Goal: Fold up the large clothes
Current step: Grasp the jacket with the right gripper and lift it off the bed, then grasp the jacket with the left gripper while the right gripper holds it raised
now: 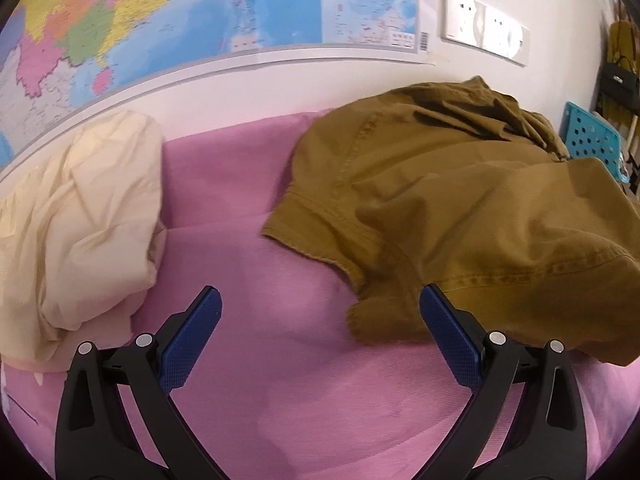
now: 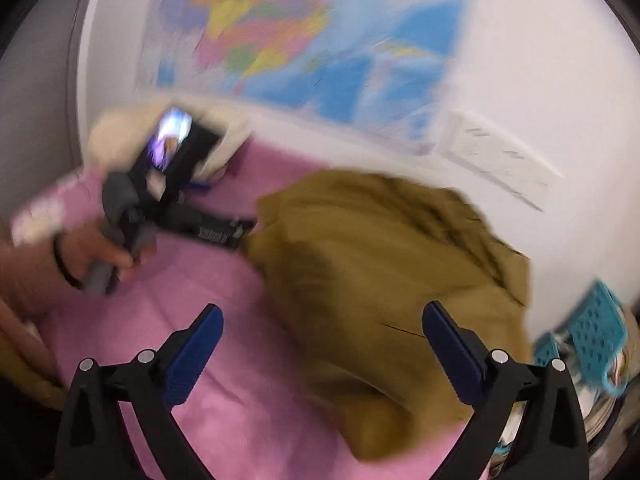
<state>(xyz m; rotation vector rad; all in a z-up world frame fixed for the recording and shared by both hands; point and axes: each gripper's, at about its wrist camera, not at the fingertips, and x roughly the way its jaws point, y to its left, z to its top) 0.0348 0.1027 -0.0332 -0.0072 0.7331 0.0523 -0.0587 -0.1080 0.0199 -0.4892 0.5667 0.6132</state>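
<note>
Both hand-held grippers, left (image 1: 320, 300) and right (image 2: 322, 318), gape wide, holding nothing. The brown jacket (image 1: 460, 200) looks soft, floppy; grab its hem.

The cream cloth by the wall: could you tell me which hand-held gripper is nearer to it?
Left hand-held gripper: cream cloth just beside it. Right hand-held gripper hovers farther off, over the brown garment.

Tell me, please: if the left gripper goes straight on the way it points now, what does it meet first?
Probably the bare pink cover. The left gripper is open with nothing between its fingers, and the brown garment lies just beside its right-hand finger, so a brush against that edge is possible. Depth is hard to judge.
</note>
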